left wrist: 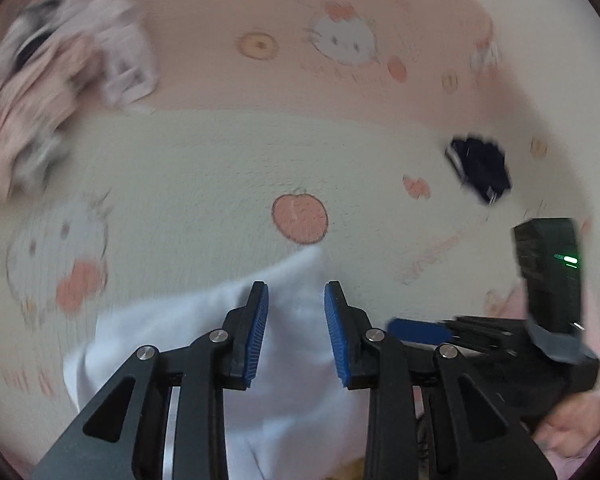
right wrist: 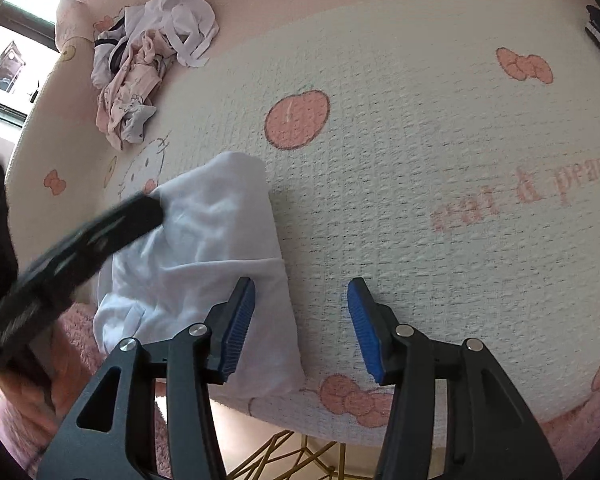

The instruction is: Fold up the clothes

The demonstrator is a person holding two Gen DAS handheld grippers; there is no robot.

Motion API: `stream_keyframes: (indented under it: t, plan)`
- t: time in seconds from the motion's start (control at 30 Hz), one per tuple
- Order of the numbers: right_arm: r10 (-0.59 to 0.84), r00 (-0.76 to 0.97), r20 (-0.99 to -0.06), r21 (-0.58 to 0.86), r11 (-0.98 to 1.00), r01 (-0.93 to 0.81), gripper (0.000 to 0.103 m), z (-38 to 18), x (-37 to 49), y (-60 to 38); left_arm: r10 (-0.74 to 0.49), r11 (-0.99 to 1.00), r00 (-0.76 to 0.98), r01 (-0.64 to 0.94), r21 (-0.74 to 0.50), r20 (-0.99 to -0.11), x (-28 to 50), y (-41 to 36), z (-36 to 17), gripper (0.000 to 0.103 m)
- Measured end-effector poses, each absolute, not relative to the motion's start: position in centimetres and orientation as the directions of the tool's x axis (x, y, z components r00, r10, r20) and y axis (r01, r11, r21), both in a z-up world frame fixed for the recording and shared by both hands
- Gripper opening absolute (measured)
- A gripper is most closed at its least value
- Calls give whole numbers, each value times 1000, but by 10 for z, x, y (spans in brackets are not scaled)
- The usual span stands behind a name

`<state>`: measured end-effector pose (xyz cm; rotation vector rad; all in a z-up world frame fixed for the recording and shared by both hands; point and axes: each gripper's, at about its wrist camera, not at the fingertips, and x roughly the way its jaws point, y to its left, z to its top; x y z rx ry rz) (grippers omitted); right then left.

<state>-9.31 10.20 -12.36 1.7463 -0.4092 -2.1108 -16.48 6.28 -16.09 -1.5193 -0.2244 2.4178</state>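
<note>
Down low, the left gripper (left wrist: pixel 296 292) hangs over the white garment (left wrist: pixel 204 332) with its blue-padded jaws apart and nothing between them. Likewise the right gripper (right wrist: pixel 301 292) stands spread wide, its left finger over the garment's edge and its right finger over bare cloth. From the right wrist view, the white garment (right wrist: pixel 212 248) lies partly folded near the front edge of the cartoon-printed blanket (right wrist: pixel 420 160). A crumpled clothes pile (right wrist: pixel 140 64) sits well apart at the far left, and a dark folded item (left wrist: pixel 480 168) rests to the right.

Garment (right wrist: pixel 204 264) lies on blanket (right wrist: pixel 420 160), clothes pile (right wrist: pixel 140 64) behind.
</note>
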Motion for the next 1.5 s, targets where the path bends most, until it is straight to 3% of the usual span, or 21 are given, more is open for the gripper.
stream_keyframes:
  t: [0.2, 0.33, 0.43, 0.6, 0.87, 1.03, 1.1, 1.2, 1.3, 1.37, 1.4, 1.5]
  plan:
    - [-464, -129, -876, 457, -886, 82, 50, -128, -90, 104, 249, -943, -271, -288, -169, -930, -189, 90, -180, 35]
    - [-431, -142, -891, 421, -902, 98, 50, -127, -92, 99, 231, -948, -295, -285, -145, -927, -177, 90, -182, 17]
    - [-410, -161, -898, 398, -912, 102, 52, -125, -93, 98, 245, -957, -329, -231, -173, -912, -170, 80, -178, 9]
    - [-396, -121, -910, 376, -913, 159, 53, -128, -84, 88, 159, -977, -378, -192, -91, -912, -170, 85, -186, 9]
    - [-394, -74, -916, 356, -885, 299, 39, -129, -54, 70, 242, -970, -383, -105, -218, -892, -179, 64, -195, 14]
    - [-472, -109, -875, 445, -872, 202, 38, -122, -65, 93, 307, -936, -464, 12, -353, -831, -147, 33, -165, 14]
    - [-477, -193, -858, 453, -878, 157, 39, -111, -75, 108, 307, -915, -519, 70, -398, -798, -124, 18, -147, 14]
    - [-474, -299, -828, 418, -878, 234, 45, -91, -81, 104, 266, -887, -530, 193, -420, -805, -88, -8, -142, 14]
    - [-483, -252, -839, 399, -860, 319, 45, -99, -80, 76, 244, -866, -482, 281, -413, -841, -64, -23, -155, 14]
    - [-400, -226, -888, 309, -885, 349, 46, -112, -77, 62, 218, -847, -440, 357, -393, -871, -55, -35, -168, 14]
    - [-362, -216, -907, 273, -895, 353, 53, -118, -76, 59, 222, -815, -425, 413, -406, -877, -49, -49, -176, 14]
    - [-361, -184, -914, 314, -918, 242, 57, -123, -86, 89, 248, -709, -473, 505, -491, -845, -34, -82, -180, 14]
